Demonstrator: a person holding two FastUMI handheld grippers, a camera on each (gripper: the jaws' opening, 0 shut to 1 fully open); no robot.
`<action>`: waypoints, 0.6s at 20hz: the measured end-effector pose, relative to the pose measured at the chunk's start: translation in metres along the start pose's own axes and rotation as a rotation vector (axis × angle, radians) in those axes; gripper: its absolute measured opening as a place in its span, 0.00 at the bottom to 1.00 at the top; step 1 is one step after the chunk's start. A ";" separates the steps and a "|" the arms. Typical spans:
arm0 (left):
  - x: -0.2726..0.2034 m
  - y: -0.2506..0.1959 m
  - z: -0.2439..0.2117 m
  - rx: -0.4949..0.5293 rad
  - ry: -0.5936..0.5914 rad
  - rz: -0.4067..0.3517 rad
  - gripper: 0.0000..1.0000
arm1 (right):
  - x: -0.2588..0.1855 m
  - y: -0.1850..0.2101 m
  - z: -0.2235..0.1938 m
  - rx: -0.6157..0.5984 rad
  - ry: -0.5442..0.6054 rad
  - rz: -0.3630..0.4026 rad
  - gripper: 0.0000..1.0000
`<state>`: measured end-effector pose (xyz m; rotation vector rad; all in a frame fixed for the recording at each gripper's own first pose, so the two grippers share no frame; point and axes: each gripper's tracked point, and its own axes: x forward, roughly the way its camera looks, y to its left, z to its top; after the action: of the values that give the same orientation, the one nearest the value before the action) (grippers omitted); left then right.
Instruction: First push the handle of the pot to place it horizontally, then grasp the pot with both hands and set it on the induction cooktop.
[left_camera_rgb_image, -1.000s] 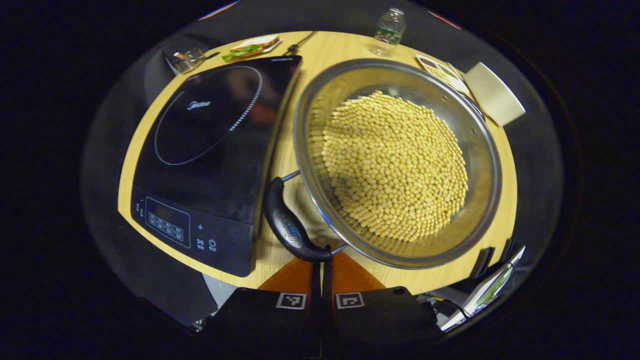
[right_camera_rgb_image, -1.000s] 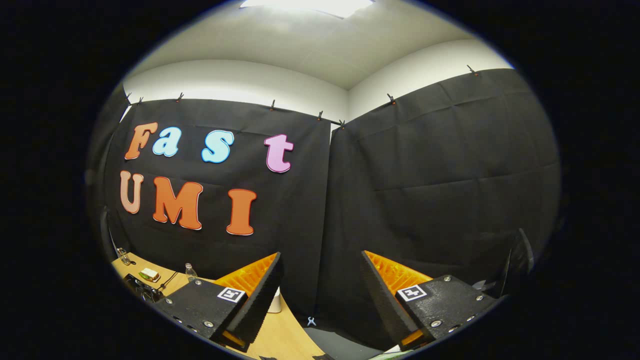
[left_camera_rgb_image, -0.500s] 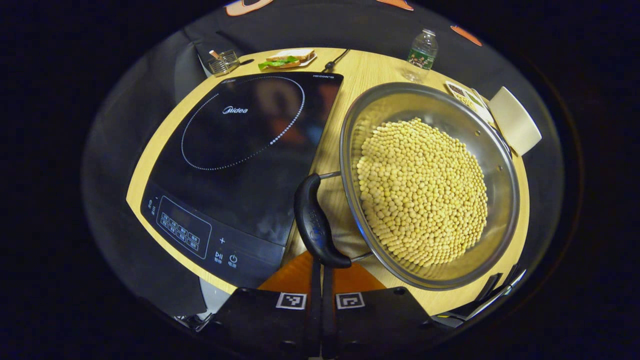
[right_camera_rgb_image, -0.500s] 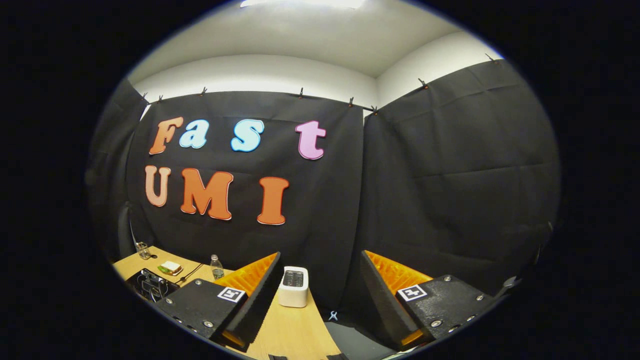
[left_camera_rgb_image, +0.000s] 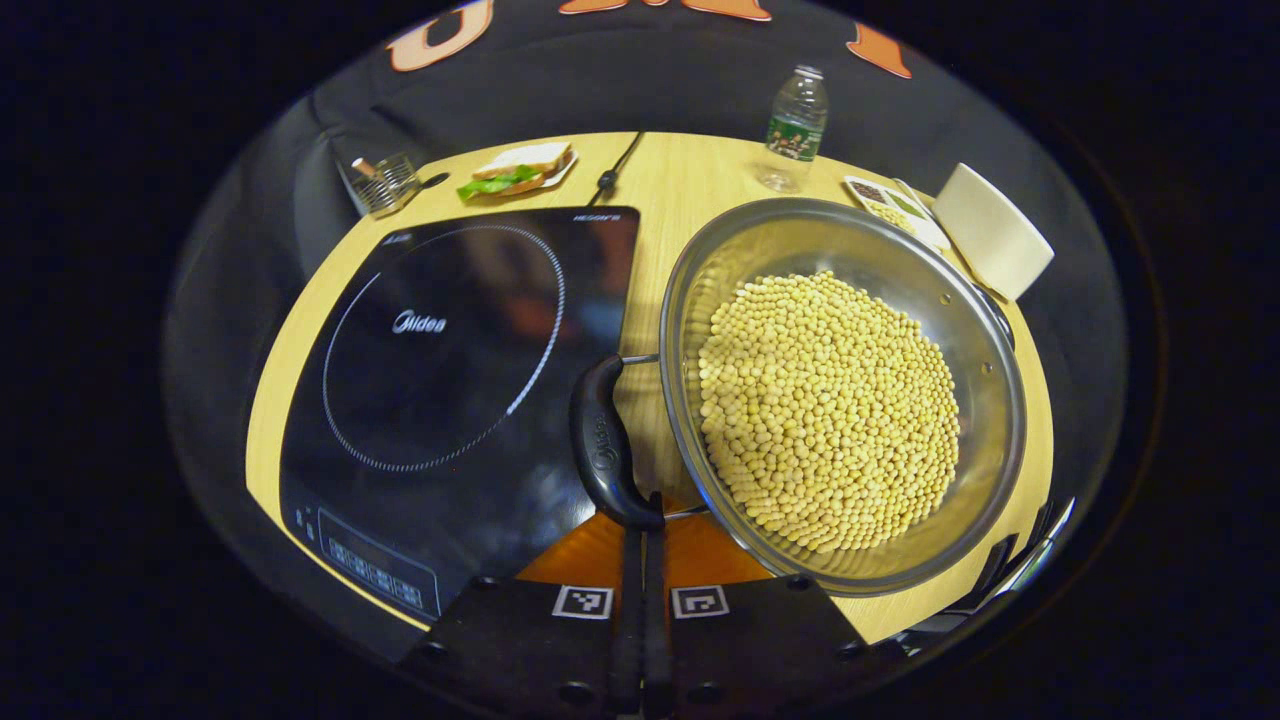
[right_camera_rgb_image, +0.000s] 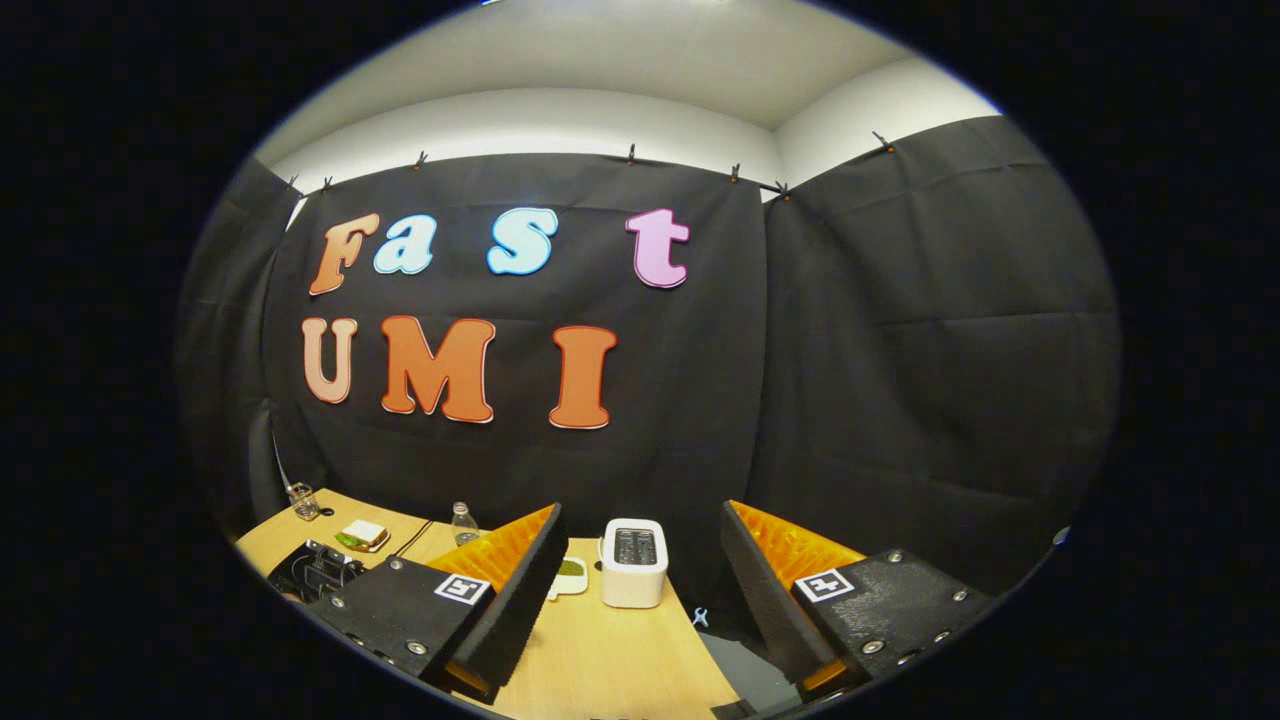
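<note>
Meanwhile the left tool (left_camera_rgb_image: 640, 545), fingers together, has nudged the pot (left_camera_rgb_image: 840, 390) handle (left_camera_rgb_image: 603, 445) a little straighter beside the induction cooktop (left_camera_rgb_image: 450, 370) — the right tool (right_camera_rgb_image: 640, 560), fingers apart, has dipped toward the tabletop (right_camera_rgb_image: 600, 660), so the two-handed lift looks close.

A: From where does the left gripper view look?

B: From above the counter's (left_camera_rgb_image: 690, 180) near edge, tilted steeply down and close in. The pot (left_camera_rgb_image: 840, 390) and the induction cooktop (left_camera_rgb_image: 450, 350) sit right under the lens, with the left tool (left_camera_rgb_image: 642, 530) at the bottom of the picture.

A: And the right gripper view?

B: It sits higher and looks almost level across the booth toward the cloth wall and ceiling. The counter (right_camera_rgb_image: 600, 650) shows low and farther off, past the right tool (right_camera_rgb_image: 640, 570).

A: What do the two share?

B: The counter's far end: the water bottle (left_camera_rgb_image: 795, 125) (right_camera_rgb_image: 462, 520), the sandwich (left_camera_rgb_image: 520, 170) (right_camera_rgb_image: 362, 535), and the white toaster (left_camera_rgb_image: 990, 230) (right_camera_rgb_image: 635, 560).
</note>
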<state>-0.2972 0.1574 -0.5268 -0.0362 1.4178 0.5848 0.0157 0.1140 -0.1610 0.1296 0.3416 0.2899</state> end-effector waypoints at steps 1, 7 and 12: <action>0.003 0.003 0.005 0.021 -0.005 -0.015 0.08 | 0.004 0.010 -0.002 -0.005 0.008 0.005 0.95; -0.001 0.005 0.034 0.085 -0.041 -0.099 0.08 | 0.026 0.060 -0.028 -0.024 0.100 0.041 0.95; 0.003 0.004 0.051 0.141 -0.087 -0.125 0.08 | 0.043 0.082 -0.065 0.003 0.204 0.047 0.95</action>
<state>-0.2523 0.1799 -0.5193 0.0127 1.3579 0.3778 0.0109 0.2098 -0.2211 0.1113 0.5422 0.3499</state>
